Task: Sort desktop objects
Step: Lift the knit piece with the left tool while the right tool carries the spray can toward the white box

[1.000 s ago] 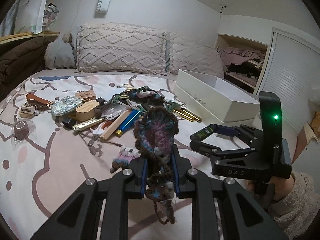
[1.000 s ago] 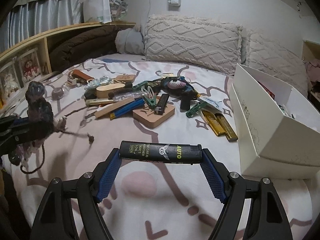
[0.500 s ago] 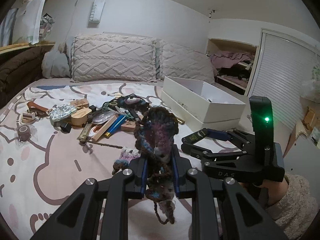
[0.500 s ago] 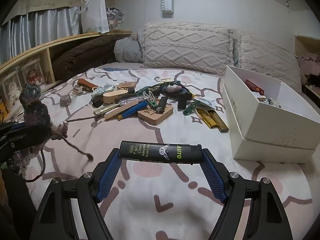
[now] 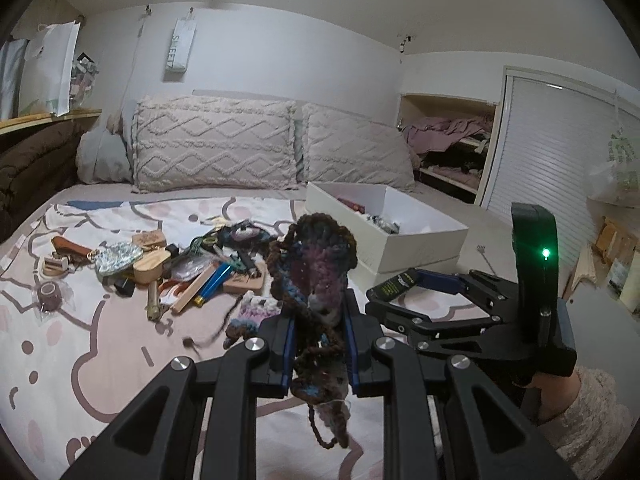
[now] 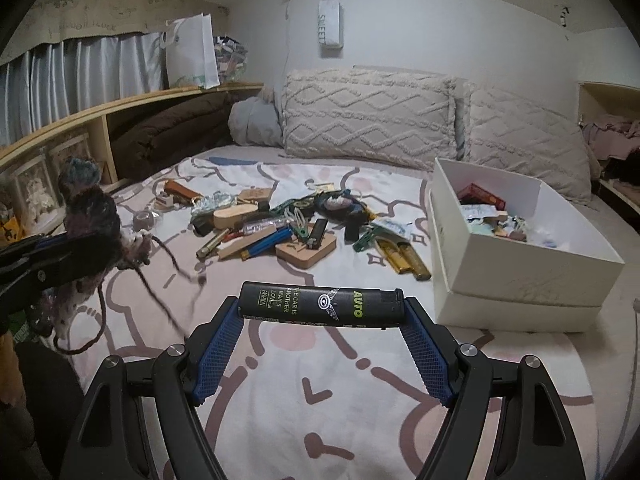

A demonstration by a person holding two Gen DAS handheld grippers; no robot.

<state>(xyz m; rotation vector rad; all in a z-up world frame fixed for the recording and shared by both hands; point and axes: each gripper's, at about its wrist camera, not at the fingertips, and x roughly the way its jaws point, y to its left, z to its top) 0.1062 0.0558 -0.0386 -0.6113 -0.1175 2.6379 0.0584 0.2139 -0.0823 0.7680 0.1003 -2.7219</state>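
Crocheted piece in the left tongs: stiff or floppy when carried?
Probably floppy: the crocheted piece sags below the left tongs, yarn tails dangling. Likely light. The loose tails may snag on the clutter pile or the white box.

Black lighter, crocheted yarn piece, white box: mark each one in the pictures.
black lighter [image 6: 320, 305]: right wrist view, middle of its printed side.
crocheted yarn piece [image 5: 316, 276]: left wrist view, purple centre of the knit.
white box [image 6: 520, 264]: right wrist view, bare outer front wall.

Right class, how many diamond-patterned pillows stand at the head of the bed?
2. The left pillow sits beside a plain grey cushion; the right pillow stands behind the white box. More could be hidden behind them.
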